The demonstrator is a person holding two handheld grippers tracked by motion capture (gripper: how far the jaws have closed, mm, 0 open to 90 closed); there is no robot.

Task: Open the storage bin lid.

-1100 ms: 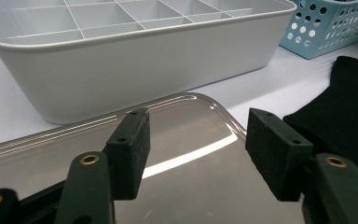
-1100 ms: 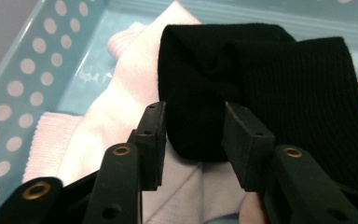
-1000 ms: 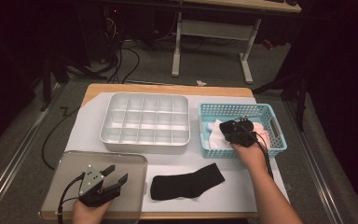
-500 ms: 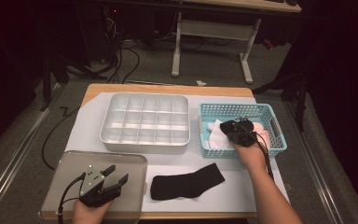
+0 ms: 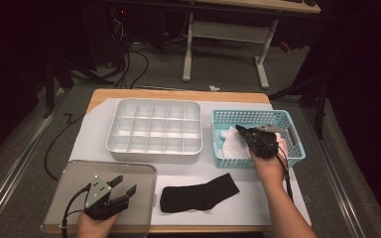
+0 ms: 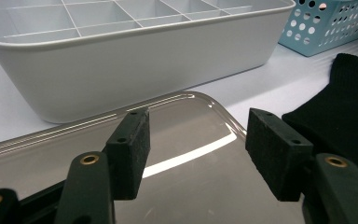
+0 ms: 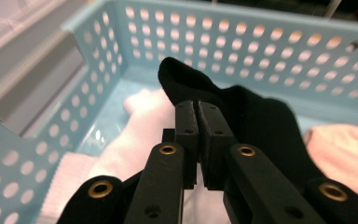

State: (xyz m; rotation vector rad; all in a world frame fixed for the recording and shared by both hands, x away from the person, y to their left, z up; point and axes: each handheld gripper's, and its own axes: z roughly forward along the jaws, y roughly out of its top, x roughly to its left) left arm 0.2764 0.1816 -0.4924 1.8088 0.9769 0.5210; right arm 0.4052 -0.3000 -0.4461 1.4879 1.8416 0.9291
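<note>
Black fabric pinched in the basket: a sock pickup under way.

The right gripper [image 7: 198,122], whose jaws had just been closing, was clamped on a black knit sock [image 7: 261,126] inside the perforated turquoise plastic basket [image 5: 238,119], likely to match the flat black sock [image 5: 198,194]. The left gripper [image 5: 122,184] stood apart over the clear lid [image 5: 69,171], idle. No legible writing.

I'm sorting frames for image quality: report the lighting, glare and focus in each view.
High view: table lit, surroundings dark, slightly soft. Left gripper view: a bright glare streak on the clear lid; white organiser sharp, near tongs slightly soft. Right gripper view: tongs sharp on the black sock; blue basket blurred.
</note>
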